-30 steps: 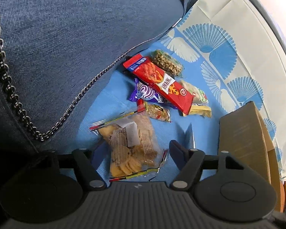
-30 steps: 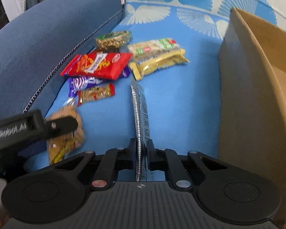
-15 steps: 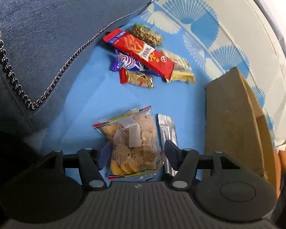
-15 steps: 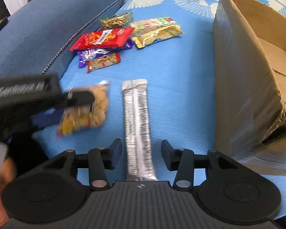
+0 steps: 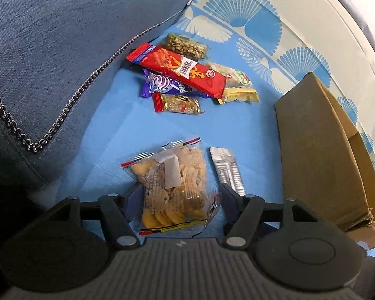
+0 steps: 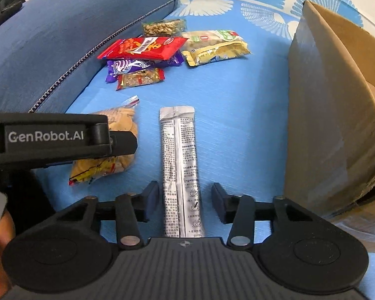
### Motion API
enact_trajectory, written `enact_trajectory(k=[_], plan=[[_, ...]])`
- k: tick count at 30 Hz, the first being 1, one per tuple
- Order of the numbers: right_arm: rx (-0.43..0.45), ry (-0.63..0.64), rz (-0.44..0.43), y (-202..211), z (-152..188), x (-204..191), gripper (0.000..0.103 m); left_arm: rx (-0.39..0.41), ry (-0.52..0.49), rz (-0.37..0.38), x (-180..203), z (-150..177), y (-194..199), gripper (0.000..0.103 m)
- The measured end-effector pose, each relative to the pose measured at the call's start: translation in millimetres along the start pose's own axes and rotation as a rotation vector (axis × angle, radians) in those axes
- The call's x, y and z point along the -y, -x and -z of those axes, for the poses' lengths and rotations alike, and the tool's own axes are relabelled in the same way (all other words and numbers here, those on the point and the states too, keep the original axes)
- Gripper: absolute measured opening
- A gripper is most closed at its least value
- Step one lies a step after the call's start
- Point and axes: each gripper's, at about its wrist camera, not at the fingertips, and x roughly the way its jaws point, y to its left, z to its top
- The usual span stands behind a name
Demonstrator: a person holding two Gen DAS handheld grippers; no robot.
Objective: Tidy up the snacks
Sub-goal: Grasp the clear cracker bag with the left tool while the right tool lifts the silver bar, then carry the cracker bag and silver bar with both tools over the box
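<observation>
My left gripper (image 5: pixel 178 197) is shut on a clear bag of crackers (image 5: pixel 175 182), low over the blue cover. In the right wrist view one of its fingers (image 6: pixel 122 145) hides part of that bag (image 6: pixel 120 122). A long silver sachet (image 6: pixel 178 155) lies flat on the cover between the jaws of my right gripper (image 6: pixel 185 195). Those jaws are closing, and a gap shows on each side of the sachet. The left wrist view shows the sachet (image 5: pixel 226 170) just right of the bag. An open cardboard box (image 6: pixel 332 100) stands to the right.
A pile of snacks lies farther back: a red pack (image 5: pixel 180 70), a purple pack (image 5: pixel 162 85), a nut bar (image 5: pixel 177 103), a peanut pack (image 5: pixel 187 45) and green-yellow packs (image 5: pixel 237 85). A blue cushion (image 5: pixel 62 37) with chain trim rises on the left. A hand (image 6: pixel 0 225) holds the left gripper.
My right gripper has let go of the silver sachet, which stood on edge and now lies flat between the open jaws. The left gripper has drawn back from the pile with the cracker bag.
</observation>
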Motion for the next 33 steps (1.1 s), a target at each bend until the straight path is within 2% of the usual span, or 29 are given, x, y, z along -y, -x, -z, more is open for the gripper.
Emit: enact_trajectory(k=[2, 8, 16, 26, 33], plan=[[0.003, -0.001, -0.005, 1.7, 0.5, 1.6, 0.031, 0.011, -0.005, -0.004, -0.2, 0.8, 0.6, 0.066], [0.026, -0.025, -0.012, 11.0, 3.3, 8.9, 0.026, 0.023, -0.001, 0.017, -2.0, 1.1, 4.9, 0.058], [0.113, -0.052, -0.027, 39.1, 0.9, 17.4, 0.025, 0.049, -0.006, 0.077, 0.4, 1.8, 12.5, 0.057], [0.209, -0.072, -0.064, 61.9, -1.7, 26.5, 0.024, 0.070, 0.027, 0.093, -2.9, 0.2, 14.1, 0.057], [0.320, -0.061, -0.081, 88.8, -9.1, 32.2, 0.024, 0.091, 0.038, 0.116, -5.3, -2.4, 19.8, 0.057]])
